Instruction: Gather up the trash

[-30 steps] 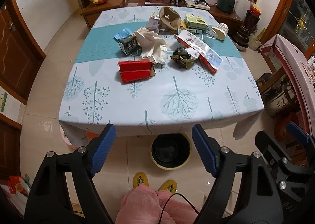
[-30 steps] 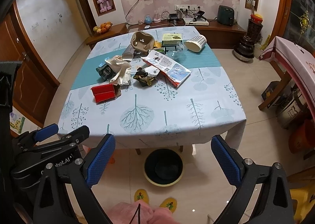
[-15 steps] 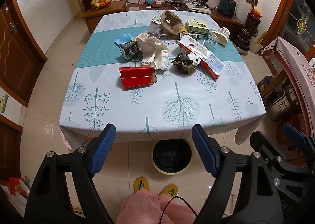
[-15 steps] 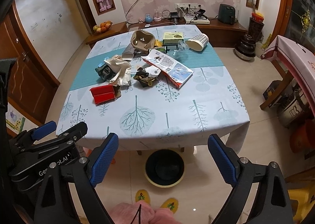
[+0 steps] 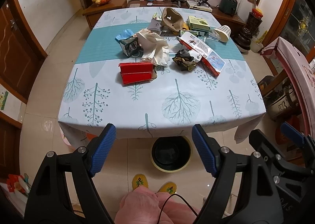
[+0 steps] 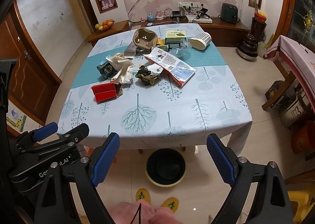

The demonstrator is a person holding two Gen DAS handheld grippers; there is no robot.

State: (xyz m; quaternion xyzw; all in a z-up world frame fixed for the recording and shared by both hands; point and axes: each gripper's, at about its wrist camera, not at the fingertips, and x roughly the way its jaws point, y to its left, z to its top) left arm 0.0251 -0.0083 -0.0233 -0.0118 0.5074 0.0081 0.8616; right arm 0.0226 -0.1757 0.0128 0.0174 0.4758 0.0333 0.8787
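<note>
So far we collect nothing: both the left gripper (image 5: 153,139) and right gripper (image 6: 163,153) gape wide and empty, trash (image 5: 185,60) litters the table (image 5: 137,109), bin (image 5: 170,155) looks empty.

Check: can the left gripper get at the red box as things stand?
Probably yes. The left gripper is open and empty at the table's near edge, and only bare tablecloth lies between it and the red box.

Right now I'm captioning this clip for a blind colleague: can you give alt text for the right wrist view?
The open right gripper hangs short of a table strewn with trash: a red box, crumpled paper, a flattened carton. A black bin stands on the floor below.
</note>
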